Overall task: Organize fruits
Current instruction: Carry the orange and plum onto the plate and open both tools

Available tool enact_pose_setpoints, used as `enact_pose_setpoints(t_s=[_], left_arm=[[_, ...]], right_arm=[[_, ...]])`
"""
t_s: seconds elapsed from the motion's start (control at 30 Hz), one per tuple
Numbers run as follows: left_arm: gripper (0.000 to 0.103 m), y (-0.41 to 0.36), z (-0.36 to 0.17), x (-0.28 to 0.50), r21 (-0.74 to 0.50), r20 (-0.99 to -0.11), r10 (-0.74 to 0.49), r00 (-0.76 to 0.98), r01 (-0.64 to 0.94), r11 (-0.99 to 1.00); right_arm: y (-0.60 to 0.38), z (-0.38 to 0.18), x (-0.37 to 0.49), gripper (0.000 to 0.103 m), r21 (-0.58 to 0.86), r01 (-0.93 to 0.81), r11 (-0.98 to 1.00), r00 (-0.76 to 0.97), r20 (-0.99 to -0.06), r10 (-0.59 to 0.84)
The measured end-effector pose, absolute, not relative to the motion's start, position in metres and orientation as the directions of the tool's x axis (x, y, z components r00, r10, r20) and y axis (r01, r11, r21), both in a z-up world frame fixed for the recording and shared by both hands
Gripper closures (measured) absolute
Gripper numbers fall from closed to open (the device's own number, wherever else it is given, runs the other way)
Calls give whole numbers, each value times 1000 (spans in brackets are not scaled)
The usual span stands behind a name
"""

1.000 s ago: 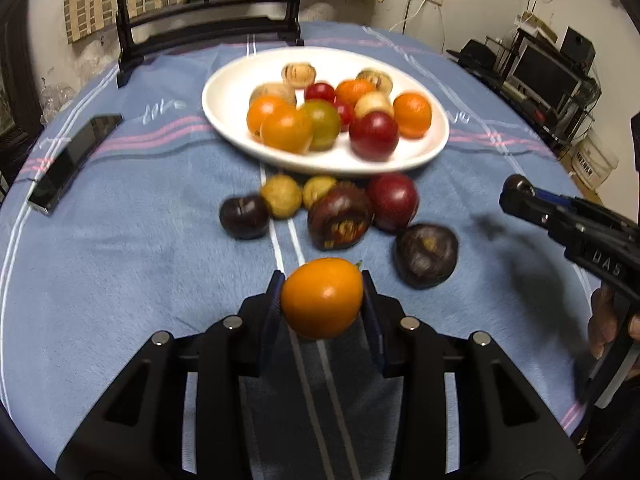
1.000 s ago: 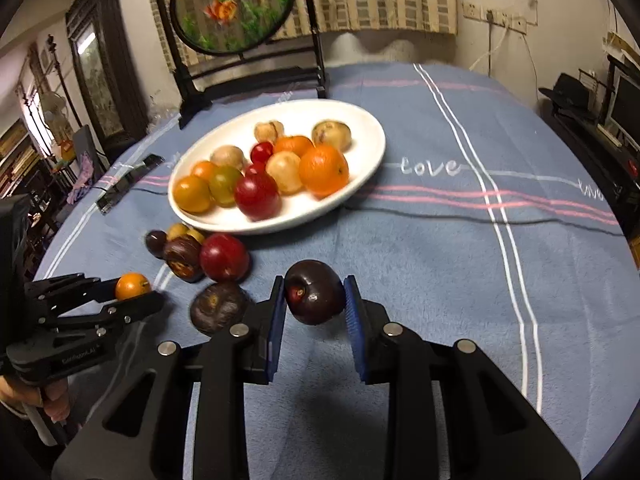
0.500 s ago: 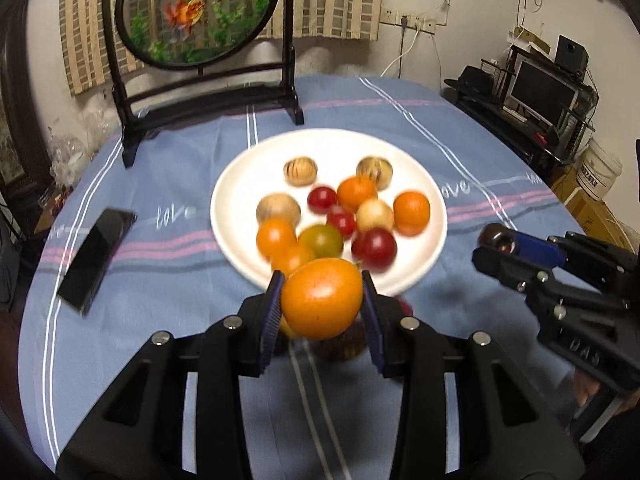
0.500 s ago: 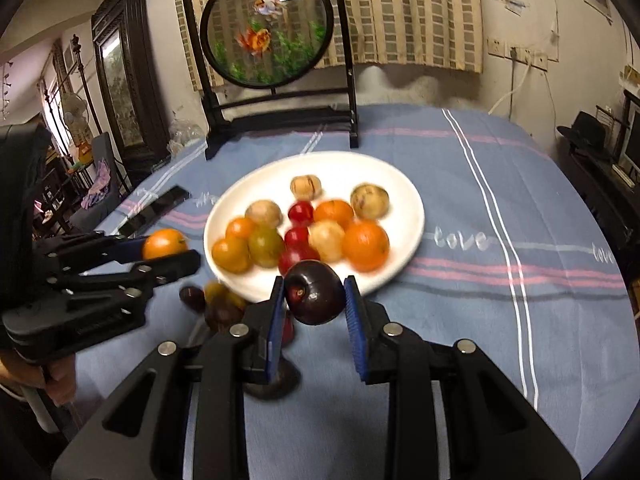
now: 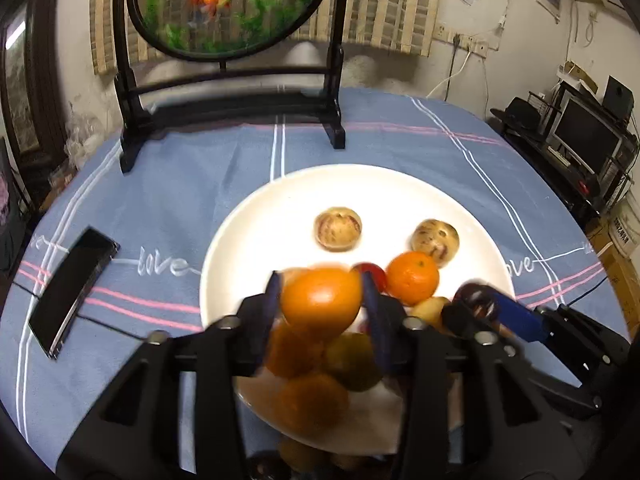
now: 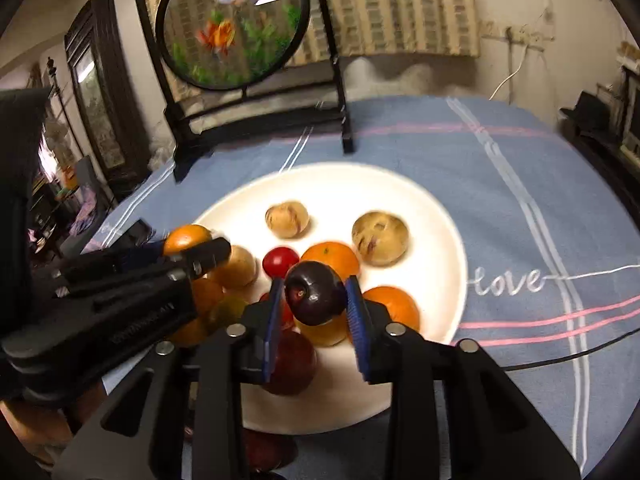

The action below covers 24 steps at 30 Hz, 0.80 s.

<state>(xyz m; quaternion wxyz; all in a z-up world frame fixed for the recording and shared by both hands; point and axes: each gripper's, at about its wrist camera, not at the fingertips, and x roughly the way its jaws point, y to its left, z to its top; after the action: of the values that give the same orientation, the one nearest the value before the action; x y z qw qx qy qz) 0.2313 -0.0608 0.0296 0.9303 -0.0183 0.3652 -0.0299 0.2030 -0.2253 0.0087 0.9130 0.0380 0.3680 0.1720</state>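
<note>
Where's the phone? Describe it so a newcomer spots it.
Find the white plate on the blue cloth. To its left in the left wrist view, past the stitched love, lies the phone: flat, black and rectangular, unlike anything else lying there.

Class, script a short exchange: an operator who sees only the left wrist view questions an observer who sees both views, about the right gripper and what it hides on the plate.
Operator: The right gripper comes in side-on for me. What is between its jaws?
Observer: A dark plum, between the blue pads; the jaws have just been opening.
Operator: What lies beneath it?
Observer: A large red fruit on the white plate, partly behind the gripper's fingers.
Operator: What holds the left gripper?
Observer: A hand shows at the lower left, behind it.
</note>
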Motion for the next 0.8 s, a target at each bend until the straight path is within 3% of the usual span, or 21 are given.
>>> enact_pose_setpoints(t_s=[0.03, 0.1, 0.3, 0.57, 0.8], left_arm=[[17, -57, 33, 227, -35, -648, -24, 762, 2, 999], [15, -53, 40, 217, -20, -586, 25, 810, -45, 999], [9, -66, 36, 212, 52, -584, 34, 811, -5, 999], [9, -52, 23, 217, -103, -685, -57, 726, -19, 994], [9, -51, 20, 215, -85, -676, -29, 736, -38, 996]], right_arm=[[-224, 9, 202, 44, 206, -305, 930, 666, -652, 363], [-224, 13, 192, 37, 218, -306, 927, 692, -618, 373], [-229, 12, 187, 37, 185, -267, 946, 702, -635, 322], [-226, 17, 176, 33, 181, -277, 944, 686, -651, 326], [-228, 13, 179, 33, 183, -261, 948, 672, -670, 314]])
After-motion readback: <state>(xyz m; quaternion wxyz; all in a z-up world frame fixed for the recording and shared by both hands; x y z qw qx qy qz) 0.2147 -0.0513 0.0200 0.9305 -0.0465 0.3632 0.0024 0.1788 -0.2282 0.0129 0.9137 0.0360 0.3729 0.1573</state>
